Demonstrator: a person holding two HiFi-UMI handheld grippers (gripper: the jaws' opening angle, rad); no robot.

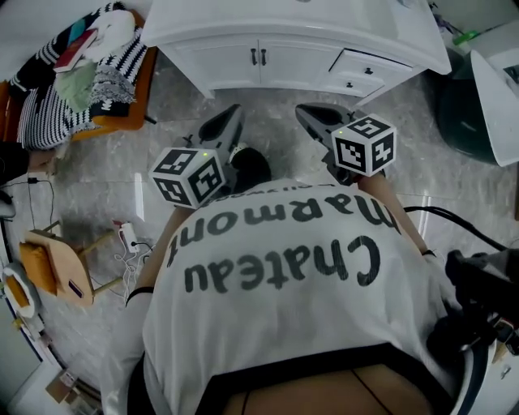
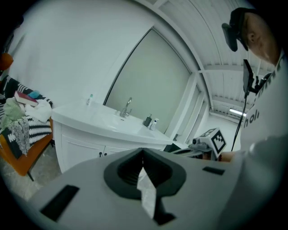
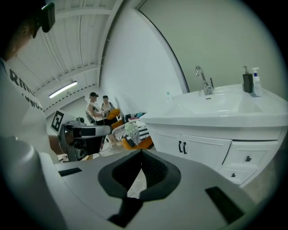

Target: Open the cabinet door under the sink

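Shirt (image 1: 284, 324) nearest; left tongs (image 1: 232, 112), right tongs (image 1: 303, 110) pressed together, empty, apart from shut cabinet door (image 1: 229, 62).

White T-shirt (image 1: 284, 340) — bold black lettering (image 1: 285, 261).

Sink countertop (image 1: 243, 20) partly beyond the head view's top edge

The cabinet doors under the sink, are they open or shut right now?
Shut. Both cabinet doors lie flush with no gap showing, their dark handles side by side at the middle seam.
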